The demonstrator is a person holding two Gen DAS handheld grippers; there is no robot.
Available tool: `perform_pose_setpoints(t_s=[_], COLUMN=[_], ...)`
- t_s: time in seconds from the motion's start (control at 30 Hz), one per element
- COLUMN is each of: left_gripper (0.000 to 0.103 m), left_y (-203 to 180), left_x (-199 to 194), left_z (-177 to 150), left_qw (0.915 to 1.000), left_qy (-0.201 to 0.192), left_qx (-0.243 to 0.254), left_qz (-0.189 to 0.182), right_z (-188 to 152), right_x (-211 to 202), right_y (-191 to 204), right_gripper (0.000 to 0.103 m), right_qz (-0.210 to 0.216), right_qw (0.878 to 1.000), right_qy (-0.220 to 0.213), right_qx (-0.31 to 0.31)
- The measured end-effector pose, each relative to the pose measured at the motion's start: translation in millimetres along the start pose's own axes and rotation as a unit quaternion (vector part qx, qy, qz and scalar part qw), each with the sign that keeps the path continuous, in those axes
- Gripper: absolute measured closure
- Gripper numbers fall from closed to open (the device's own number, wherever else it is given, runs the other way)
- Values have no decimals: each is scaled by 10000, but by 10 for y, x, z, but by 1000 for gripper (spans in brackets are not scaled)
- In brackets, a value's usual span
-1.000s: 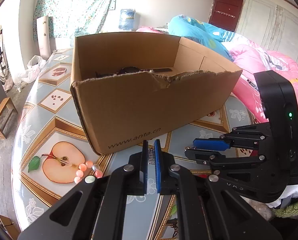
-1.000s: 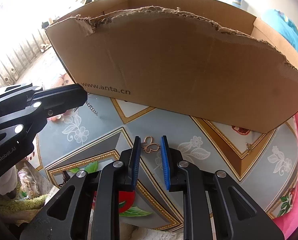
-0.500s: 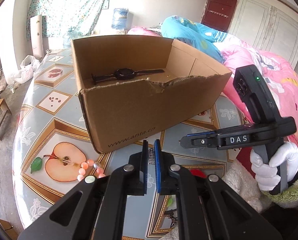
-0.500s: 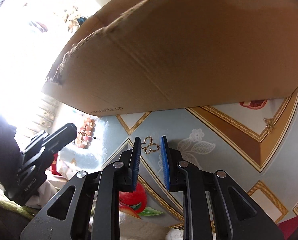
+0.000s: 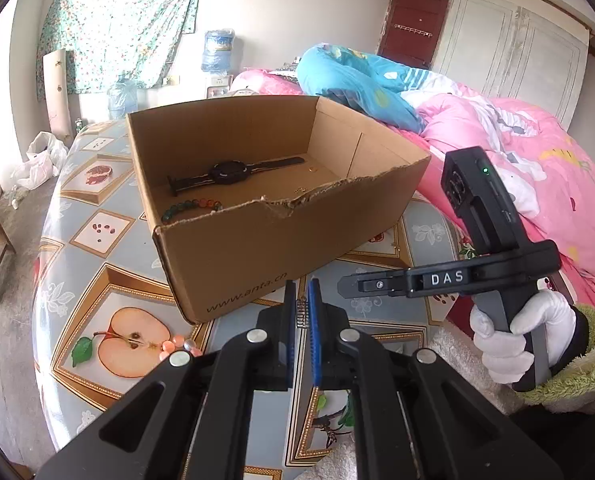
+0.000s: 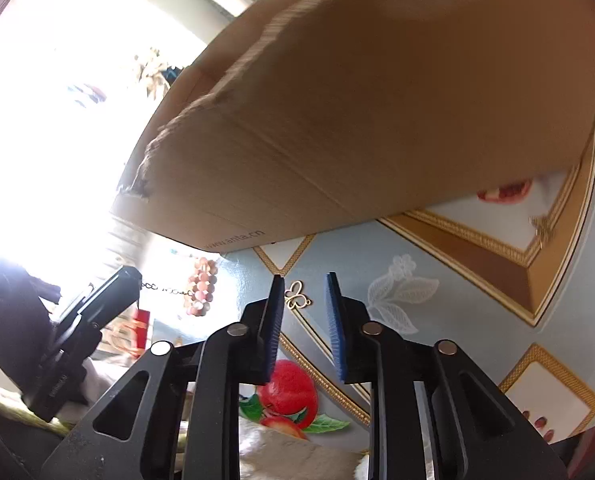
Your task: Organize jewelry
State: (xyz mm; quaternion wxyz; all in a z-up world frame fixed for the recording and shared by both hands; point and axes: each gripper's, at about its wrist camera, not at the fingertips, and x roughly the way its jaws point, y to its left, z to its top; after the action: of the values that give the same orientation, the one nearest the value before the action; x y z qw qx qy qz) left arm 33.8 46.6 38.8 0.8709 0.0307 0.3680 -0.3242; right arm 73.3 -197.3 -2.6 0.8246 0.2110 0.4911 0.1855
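The left claw (image 5: 302, 312) is pinching a thin metal chain (image 6: 165, 289). The right claw (image 6: 304, 300), jaws just widening, is straddling a small gold butterfly-shaped charm (image 6: 296, 299) lying on the desk (image 6: 437, 276) (light, slippery, flat): pinching its wire edges seems safest.

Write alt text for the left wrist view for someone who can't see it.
An open cardboard box sits on a fruit-patterned tablecloth, holding a black watch and a beaded bracelet. The left gripper is shut on a small metal chain; a white-gloved hand holds the right gripper beside it.
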Motion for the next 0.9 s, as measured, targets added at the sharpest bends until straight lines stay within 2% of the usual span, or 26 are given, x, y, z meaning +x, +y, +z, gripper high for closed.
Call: perform_pose_setpoints(t_s=[0.07,0.13,0.27,0.3,0.33,0.43,0.5,0.7,0.73,0.9], left_gripper=[97,97,97,97,97,97,97,97,97,97], left_y=[10,28,79,88,98,116,121,174,176,152], left_x=[6,14,16,10,0,-50,-95,-195,-207,-294], left_z=[-35,-80,-149,-161,-175,-198,-205,-231,-235,-226], left_qw=[10000,9999,9996,9995,9995,9995,9996,9994,9993,9990], left_qy=[11,29,93,106,107,69,11,-107,-124,-260], left_qx=[-60,-129,-251,-262,-267,-259,-246,-313,-321,-330], left_qz=[18,37,87,106,116,150,168,122,118,146], right_z=[-11,-54,-229,-285,-300,-267,-208,-78,-54,-36], right_x=[61,175,400,421,434,426,369,207,181,21], right_y=[245,454,714,777,805,773,692,331,272,-195], right_gripper=[78,78,78,82,93,93,94,94,103,103], right_qz=[-453,-905,-1800,-1939,-1965,-1905,-1752,-997,-860,-314], right_qw=[9968,9878,9589,9527,9515,9580,9665,9899,9927,9994], right_qy=[-18,21,75,79,96,116,90,111,108,129], right_qx=[-666,-1268,-2191,-2337,-2367,-2143,-1876,-1001,-845,-65])
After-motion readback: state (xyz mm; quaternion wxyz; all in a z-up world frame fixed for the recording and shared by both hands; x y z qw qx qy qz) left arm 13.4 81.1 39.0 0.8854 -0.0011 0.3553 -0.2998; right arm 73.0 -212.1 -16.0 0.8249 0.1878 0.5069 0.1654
